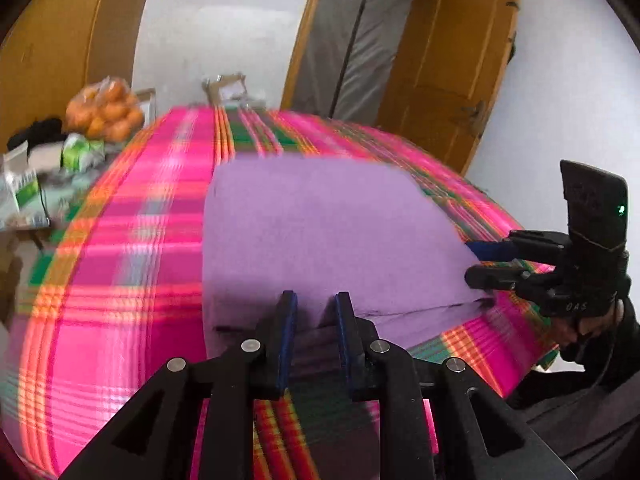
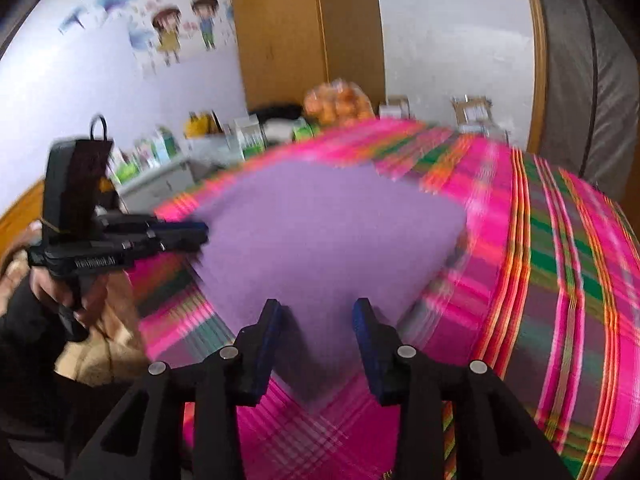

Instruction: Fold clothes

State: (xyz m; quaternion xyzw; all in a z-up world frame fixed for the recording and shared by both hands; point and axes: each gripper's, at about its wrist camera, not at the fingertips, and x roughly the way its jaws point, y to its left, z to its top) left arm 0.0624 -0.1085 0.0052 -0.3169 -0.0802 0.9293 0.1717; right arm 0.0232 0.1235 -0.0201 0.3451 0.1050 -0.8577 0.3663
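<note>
So the purple garment (image 1: 320, 232) is lying flat on the bed, spread over the pink plaid sheet (image 1: 132, 240) with its orange and green stripes; looks like it's been folded into a rough rectangle, with a darker seam or edge line showing near the front right corner in the left wrist view; both views are pretty motion-blurred so I can't make out what kind of garment it actually is.

Left gripper (image 1: 316, 300) sits at the near edge of the purple cloth, jaws a narrow gap apart; there's purple fabric between the blue pads (image 1: 289, 328), but I can't tell whether they're actually pinching it. From the other camera that same gripper (image 2: 202, 236) comes in from the left with its tips right at the cloth's left corner.

Right gripper (image 2: 318, 308) has its jaws standing clearly apart, nothing clamped, the near corner of the garment lying between and under the fingers; in the left wrist view it (image 1: 472, 264) is at the cloth's right edge, a hand (image 1: 576, 332) in a dark sleeve gripping its handle.

Further out: a bag of oranges (image 1: 106, 110) and some green-and-white cartons (image 1: 80, 152) on a side table past the bed; cartoon stickers (image 2: 176, 28) on the white wall; a wooden door (image 1: 452, 72) standing open.
</note>
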